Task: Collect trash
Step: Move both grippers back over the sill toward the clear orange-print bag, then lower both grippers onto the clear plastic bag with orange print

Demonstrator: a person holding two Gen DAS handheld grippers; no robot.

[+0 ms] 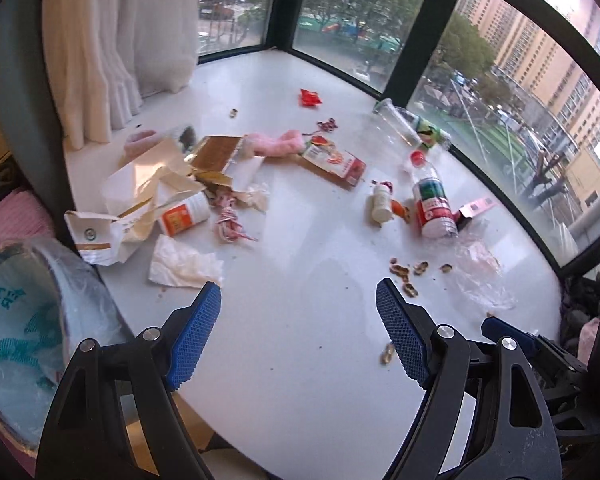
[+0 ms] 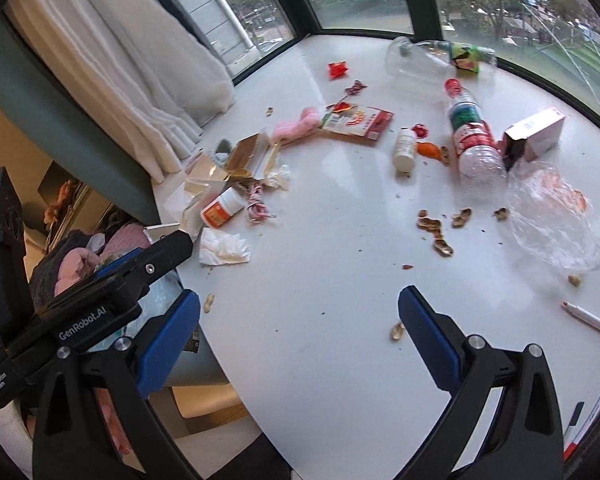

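Two fisheye views look down along a pair of hand-held grippers onto a glossy white desk (image 1: 300, 360) set in a bay window, strewn with trash. The left hand-held gripper (image 1: 298, 320) has its blue pads spread wide with nothing between them, hanging over bare desk near the front edge. The right hand-held gripper (image 2: 300, 332) is likewise spread and empty, just beside it. Litter lies well ahead of both: a torn paper bag (image 1: 140, 200) at the left with a small orange-labelled pill bottle (image 1: 184, 216) against it, a crumpled tissue (image 1: 184, 264) nearer the front, a red-capped plastic water bottle (image 1: 432, 200) lying on its side at the right, peanut shells (image 1: 404, 272) scattered near a clear plastic bag (image 2: 548, 220). A bag-lined bin (image 1: 24, 340) sits at the desk's left edge, probably placed there to receive the trash. Nothing appears collected yet; both grippers seem opened ready for a first pick.
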